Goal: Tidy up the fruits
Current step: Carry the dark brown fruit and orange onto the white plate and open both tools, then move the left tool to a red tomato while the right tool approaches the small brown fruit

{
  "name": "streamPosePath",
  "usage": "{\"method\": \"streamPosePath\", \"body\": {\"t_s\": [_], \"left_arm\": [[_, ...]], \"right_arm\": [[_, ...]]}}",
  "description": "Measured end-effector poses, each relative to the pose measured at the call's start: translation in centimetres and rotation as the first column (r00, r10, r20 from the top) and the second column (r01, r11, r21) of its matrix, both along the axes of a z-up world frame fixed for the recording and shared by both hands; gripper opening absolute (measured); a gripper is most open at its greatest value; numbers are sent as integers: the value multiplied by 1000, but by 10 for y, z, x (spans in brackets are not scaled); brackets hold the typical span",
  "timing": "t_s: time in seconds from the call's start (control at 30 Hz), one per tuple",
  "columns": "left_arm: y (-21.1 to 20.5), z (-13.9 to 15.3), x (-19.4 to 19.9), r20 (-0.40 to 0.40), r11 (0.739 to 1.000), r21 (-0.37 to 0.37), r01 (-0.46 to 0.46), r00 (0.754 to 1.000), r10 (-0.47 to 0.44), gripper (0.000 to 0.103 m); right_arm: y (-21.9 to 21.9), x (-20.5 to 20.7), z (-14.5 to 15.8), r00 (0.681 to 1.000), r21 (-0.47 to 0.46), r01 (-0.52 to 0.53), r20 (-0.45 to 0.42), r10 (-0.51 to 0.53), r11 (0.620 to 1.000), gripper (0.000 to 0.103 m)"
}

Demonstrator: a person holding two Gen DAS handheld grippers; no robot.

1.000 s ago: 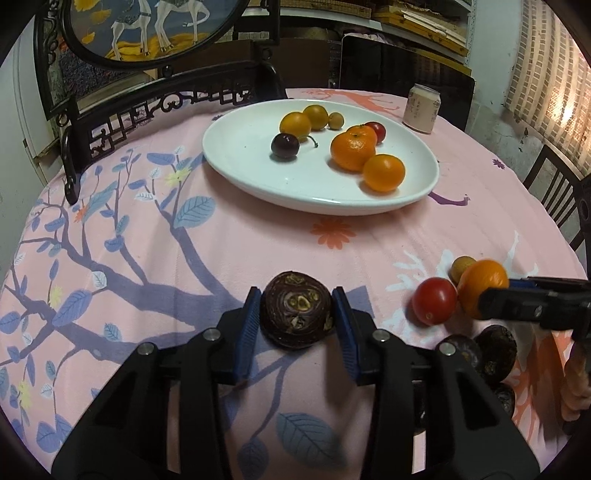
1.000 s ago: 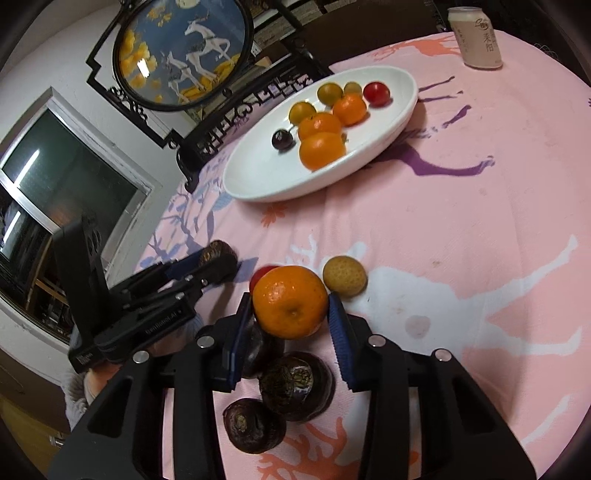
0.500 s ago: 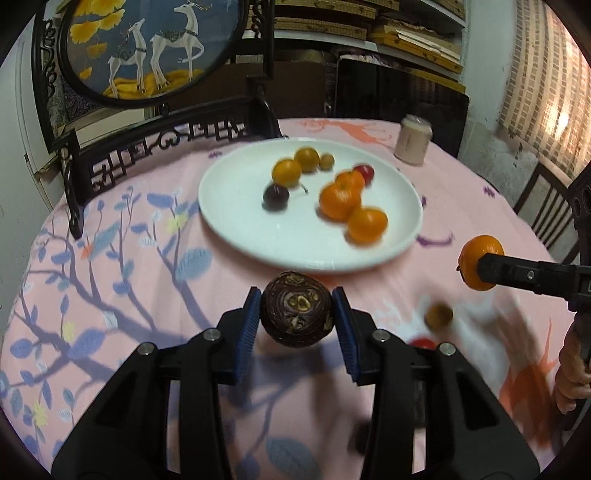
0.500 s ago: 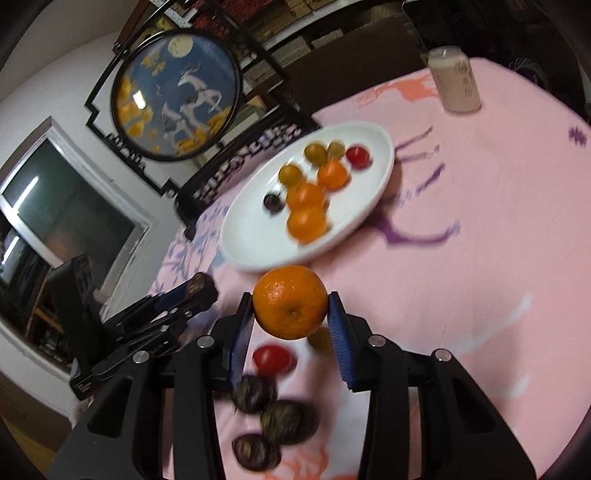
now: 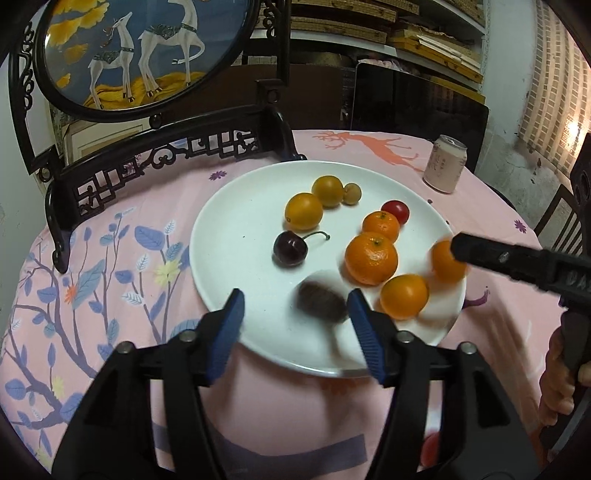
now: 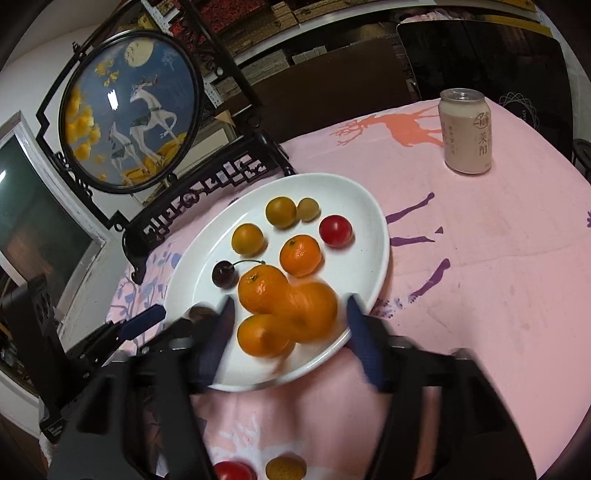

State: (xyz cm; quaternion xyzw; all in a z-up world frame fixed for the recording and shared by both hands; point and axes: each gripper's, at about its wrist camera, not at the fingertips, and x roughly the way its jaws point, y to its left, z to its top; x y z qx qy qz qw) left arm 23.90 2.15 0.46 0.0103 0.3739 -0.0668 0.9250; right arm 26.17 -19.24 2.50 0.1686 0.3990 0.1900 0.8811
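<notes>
Dark carved screen (image 5: 147,55), cluttered shelves (image 5: 406,33)

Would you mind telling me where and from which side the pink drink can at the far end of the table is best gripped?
Grip the can across its cylindrical body around mid-height, coming in level from the plate side. It stands upright and alone on the tablecloth, so its straight, round sides give the pads parallel contact, and nothing crowds it on the near side.

Both wrist cameras look steeply down from close above the near rim of the shared white plate (image 5: 221,221).
</notes>
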Motion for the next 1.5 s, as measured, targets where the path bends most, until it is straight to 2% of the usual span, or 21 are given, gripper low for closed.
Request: {"method": "streamPosePath", "body": {"t_s": [0.13,0.27,0.6,0.77,0.93,1.03,1.2,1.27,1.37,1.43,1.5], "left_arm": [[7,-3,-2,-5,1000,-2,-21,1000,21,64],[10,-6,-12,-8,1000,0,-26,1000,26,72],[-3,-6,-63,28,999,51,2,1000,-3,91],[-18,-7,-87,41,995,88,47,998,-51,91],[-38,-6,-105,56,986,118,119,990,-127,94],[-54,-11,-110,49,973,158,169,983,-179,95],[-68,-23,-108,13,956,206,207,977,-215,95],[-68,-27,-105,6,954,229,194,980,-201,98],[-55,-21,-100,20,966,218,141,989,-149,99],[-36,-14,-96,56,967,250,44,997,-59,99],[-16,-12,-91,56,971,236,-30,998,17,99]], "right_arm": [[-12,-4,3,1000,22,6,11,-6,1000,65],[-20,-14,4,1000,60,8,-11,-8,998,65],[-16,-63,-1,1000,24,-28,-9,28,999,65],[-21,-85,-6,1000,0,-22,-15,22,1000,67],[-35,-98,-3,1000,39,7,-5,-7,999,68],[-42,-101,-2,1000,57,21,-7,-21,998,69],[-43,-99,-6,999,63,24,-27,-22,998,69],[-42,-99,-6,1000,60,19,-26,-18,998,69],[-41,-100,-4,1000,55,13,-19,-12,998,69],[-40,-99,-5,1000,53,11,-20,-10,999,69],[-40,-99,-6,1000,52,10,-24,-8,999,69]]}}
